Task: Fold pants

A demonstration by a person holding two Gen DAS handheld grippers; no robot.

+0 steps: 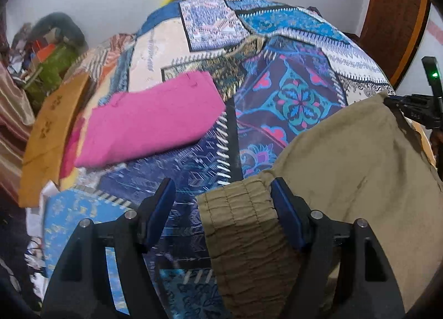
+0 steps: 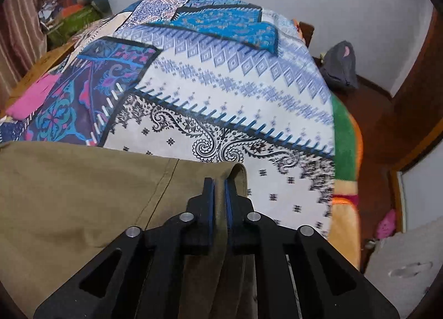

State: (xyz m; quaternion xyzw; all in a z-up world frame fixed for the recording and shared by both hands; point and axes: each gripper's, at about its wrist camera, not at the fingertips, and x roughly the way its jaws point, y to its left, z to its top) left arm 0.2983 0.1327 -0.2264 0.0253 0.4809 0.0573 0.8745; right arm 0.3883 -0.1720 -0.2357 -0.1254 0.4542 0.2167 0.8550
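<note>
1. On the patterned bedspread (image 2: 221,91), at about 7 o'clock in the right wrist view, lie the khaki pants (image 2: 83,194); they are partly lifted at the near edge.
2. The right gripper (image 2: 219,188) has its fingers pressed together on a fold of the pants, near a hem or seam.
3. The left gripper (image 1: 223,194) has its fingers spread wide; the elastic waistband (image 1: 243,224) lies between them and touches only the right pad, so it is not pinched.
4. Risk, as I judge it: if only the right side pulls, the free waistband can slip out and the fold becomes crooked.
5. A folded pink cloth (image 1: 149,127) lies at 10 o'clock in the left view, apart from the pants; dragging the pants far could disturb it.
</note>
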